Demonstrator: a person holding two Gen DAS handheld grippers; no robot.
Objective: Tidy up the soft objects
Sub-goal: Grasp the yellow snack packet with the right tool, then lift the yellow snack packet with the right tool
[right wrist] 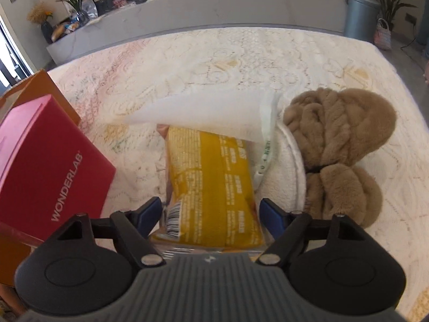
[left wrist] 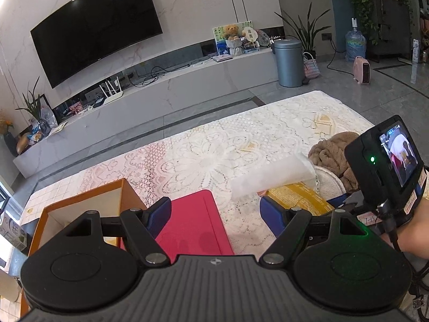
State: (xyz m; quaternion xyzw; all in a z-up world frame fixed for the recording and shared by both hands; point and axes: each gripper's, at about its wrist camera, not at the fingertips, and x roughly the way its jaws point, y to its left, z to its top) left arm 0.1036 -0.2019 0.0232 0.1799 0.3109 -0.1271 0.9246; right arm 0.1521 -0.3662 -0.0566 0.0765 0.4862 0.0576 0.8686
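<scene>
A yellow soft packet (right wrist: 211,187) lies on the lace-covered table (right wrist: 187,61), with a white translucent bag (right wrist: 214,115) over its far end. A white pad (right wrist: 287,166) and a brown plush item (right wrist: 340,145) lie to its right. My right gripper (right wrist: 211,214) is open, its blue fingers on either side of the packet's near end. My left gripper (left wrist: 215,212) is open and empty above the red box (left wrist: 193,225). The packet (left wrist: 297,198), bag (left wrist: 270,177) and plush (left wrist: 335,153) show at the right of the left wrist view.
A red WONDERLAB box (right wrist: 51,166) stands left of the packet, beside an open orange box (left wrist: 80,214). A TV console, a grey bin (left wrist: 288,61) and plants stand beyond the table. The right hand-held unit (left wrist: 388,166) is at the right.
</scene>
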